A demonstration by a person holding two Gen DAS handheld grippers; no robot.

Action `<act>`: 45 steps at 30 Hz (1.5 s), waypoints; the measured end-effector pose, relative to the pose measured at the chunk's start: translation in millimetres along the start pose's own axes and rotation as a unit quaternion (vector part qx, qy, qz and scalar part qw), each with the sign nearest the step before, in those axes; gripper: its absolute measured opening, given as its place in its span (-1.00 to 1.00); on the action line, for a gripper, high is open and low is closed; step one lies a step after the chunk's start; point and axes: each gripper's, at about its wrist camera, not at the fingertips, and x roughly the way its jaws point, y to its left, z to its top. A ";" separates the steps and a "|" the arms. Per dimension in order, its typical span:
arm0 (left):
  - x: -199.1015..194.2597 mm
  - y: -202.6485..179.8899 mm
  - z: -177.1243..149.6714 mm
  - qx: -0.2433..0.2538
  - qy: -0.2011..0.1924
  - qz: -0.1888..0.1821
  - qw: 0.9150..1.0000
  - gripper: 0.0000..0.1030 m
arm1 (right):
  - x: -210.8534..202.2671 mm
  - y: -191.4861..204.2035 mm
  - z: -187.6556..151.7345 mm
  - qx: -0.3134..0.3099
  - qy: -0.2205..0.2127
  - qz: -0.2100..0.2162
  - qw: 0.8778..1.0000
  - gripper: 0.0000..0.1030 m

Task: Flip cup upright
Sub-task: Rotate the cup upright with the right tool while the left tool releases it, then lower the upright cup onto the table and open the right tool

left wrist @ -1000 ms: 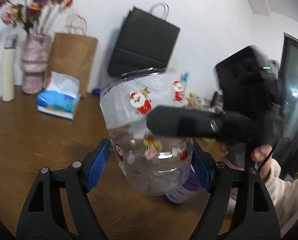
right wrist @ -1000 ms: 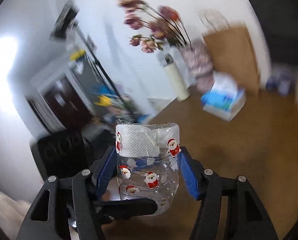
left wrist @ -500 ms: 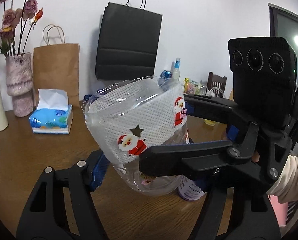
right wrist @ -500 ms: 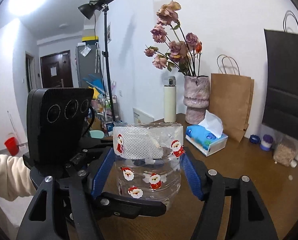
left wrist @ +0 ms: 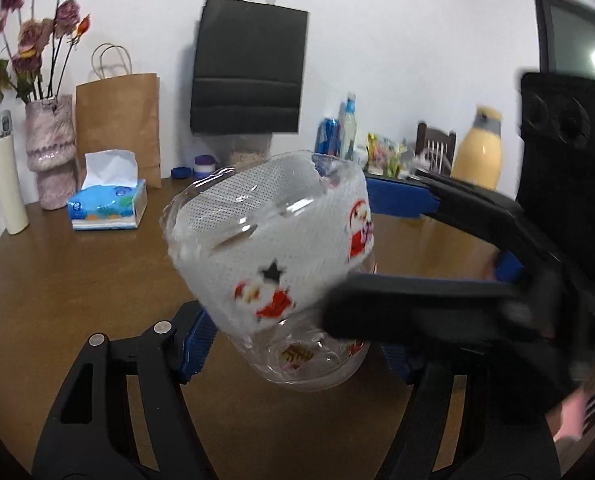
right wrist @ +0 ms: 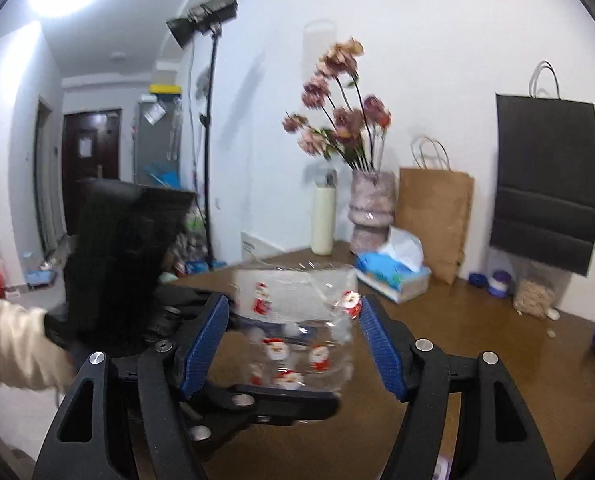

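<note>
- Two grippers are closing around the cup [left wrist: 273, 248], which is hanging in the air above the table [left wrist: 77, 280], nearer the cameras than the tissue box [left wrist: 107, 204].
- Right gripper [right wrist: 293, 308] is clasping the cup by its sides, one blue pad against each flank; in its own view the cup is sitting mouth up and nearly level, so this grip is probably doing the turning.
- Left gripper [left wrist: 293, 344] is straddling the cup's base as if to steady it. Blur is hiding whether its pads are pressing or standing just off, so I cannot tell its grip.
- Seen from the left wrist, the cup is leaning, its mouth tipping toward the tissue box side, so the flip is looking nearly done, not finished.
- Levelling and setting it down short of the tissue box is likely coming next; thin plastic risks buckling under a hard squeeze.
</note>
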 end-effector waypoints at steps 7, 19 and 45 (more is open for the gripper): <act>8.9 -8.8 -28.2 -0.012 0.058 0.057 0.997 0.32 | 18.1 -10.8 -21.2 0.059 0.077 0.078 0.992 0.21; 21.8 -18.6 -57.9 -0.019 0.153 0.109 0.982 0.40 | 10.0 19.4 -49.2 0.003 0.122 0.006 0.993 0.17; -94.9 -45.0 -63.8 -0.089 0.049 0.261 0.960 0.83 | -126.5 4.3 -62.0 0.135 0.097 -0.127 0.978 0.54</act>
